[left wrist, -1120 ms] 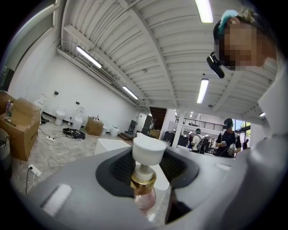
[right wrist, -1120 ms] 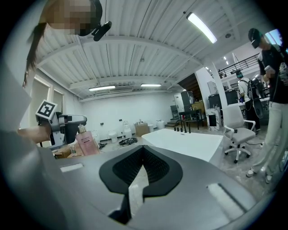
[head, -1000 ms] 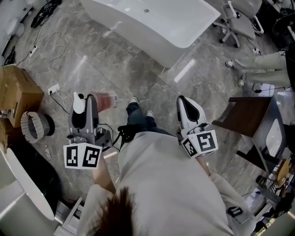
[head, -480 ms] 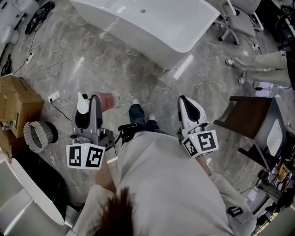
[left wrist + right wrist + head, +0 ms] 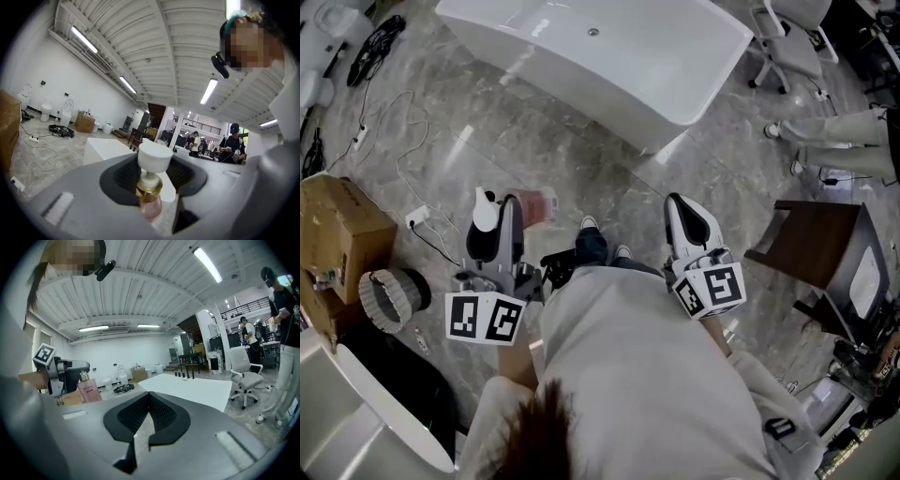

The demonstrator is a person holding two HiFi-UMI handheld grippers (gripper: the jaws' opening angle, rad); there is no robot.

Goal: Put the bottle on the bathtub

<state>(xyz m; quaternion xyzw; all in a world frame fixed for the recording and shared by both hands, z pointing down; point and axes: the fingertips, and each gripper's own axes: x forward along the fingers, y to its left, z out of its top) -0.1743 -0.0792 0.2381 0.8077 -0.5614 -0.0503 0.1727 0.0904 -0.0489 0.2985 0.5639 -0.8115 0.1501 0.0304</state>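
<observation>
Grey marble floor (image 5: 600,178) — office chair (image 5: 792,52), cardboard box (image 5: 342,239), strip-lit ceiling (image 5: 140,42).

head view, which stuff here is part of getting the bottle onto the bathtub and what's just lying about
In the job:
bottle
left tongs, shut on it
white bathtub

Lying about:
cardboard box
floor cables
office chair
dark wooden furniture
right tongs, shut and empty

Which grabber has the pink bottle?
The left gripper: its fingers clamp the pink bottle with a white pump. The right gripper is shut on nothing.
</observation>
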